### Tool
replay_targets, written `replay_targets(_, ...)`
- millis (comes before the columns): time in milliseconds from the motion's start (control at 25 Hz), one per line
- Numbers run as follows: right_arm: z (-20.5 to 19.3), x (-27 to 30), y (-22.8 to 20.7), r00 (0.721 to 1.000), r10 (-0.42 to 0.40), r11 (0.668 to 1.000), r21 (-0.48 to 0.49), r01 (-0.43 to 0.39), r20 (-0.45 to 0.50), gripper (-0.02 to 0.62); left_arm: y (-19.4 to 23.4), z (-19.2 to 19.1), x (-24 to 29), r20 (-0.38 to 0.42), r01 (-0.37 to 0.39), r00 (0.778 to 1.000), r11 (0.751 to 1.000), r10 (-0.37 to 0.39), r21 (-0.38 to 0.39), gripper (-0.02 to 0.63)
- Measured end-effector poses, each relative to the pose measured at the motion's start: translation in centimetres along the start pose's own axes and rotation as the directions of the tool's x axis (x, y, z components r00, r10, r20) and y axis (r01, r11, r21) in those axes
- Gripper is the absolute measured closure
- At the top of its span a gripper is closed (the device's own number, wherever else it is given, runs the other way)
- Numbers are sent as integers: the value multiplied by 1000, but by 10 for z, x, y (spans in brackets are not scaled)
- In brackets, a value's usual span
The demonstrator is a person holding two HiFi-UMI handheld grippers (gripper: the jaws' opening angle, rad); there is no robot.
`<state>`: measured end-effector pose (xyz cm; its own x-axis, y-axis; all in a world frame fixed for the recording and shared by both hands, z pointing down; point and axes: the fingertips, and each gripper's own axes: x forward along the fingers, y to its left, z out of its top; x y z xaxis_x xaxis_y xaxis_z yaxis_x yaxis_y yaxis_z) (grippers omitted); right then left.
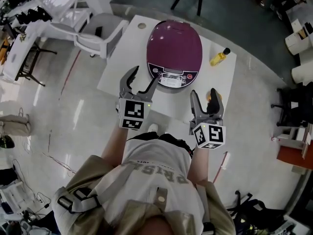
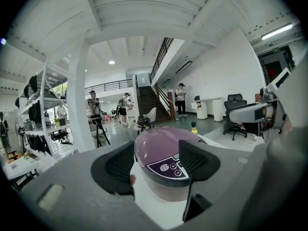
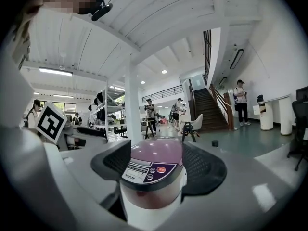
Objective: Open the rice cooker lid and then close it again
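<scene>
The rice cooker [image 1: 174,48] is set on the white table [image 1: 122,58] with its control panel [image 1: 172,75] turned toward the person, so that the front edge, where a release is judged to sit, can be reached from the standing side. The lid [image 1: 176,33] is seen shut down on the body, and the opening step is judged not yet done. The left gripper [image 1: 144,76] is held at the table's near edge, just beside the cooker's front left, with its jaws partly apart and nothing gripped; no contact with the cooker is made out. In the left gripper view the cooker is framed in the gap between the pads [image 2: 115,167] but lies beyond them. The right gripper [image 1: 204,96] is held near the table's near right corner, further from the cooker, its jaws likewise partly apart and empty; in its own view the panel is seen ahead, between the jaws and clear of them. Both grippers are pointed at the cooker's front, presumably so that the latch can be pressed by one and the lid lifted by the other. A yellow bottle [image 1: 220,58] is left at the table's far right, well apart from both grippers
</scene>
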<state>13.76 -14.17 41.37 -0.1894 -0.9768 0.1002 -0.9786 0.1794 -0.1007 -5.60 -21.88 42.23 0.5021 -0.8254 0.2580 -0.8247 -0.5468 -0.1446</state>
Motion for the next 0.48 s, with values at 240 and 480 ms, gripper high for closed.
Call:
replay_targets(240, -3, 13, -1, 999, 12, 1000, -9, -13, -30, 285, -1, -4, 14, -23, 46, 999, 999, -47, -8, 304)
replay_targets(480, -8, 24, -2, 997, 52, 999, -8, -53, -65, 285, -10, -12, 28, -65, 119, 991, 993, -119, 8, 302)
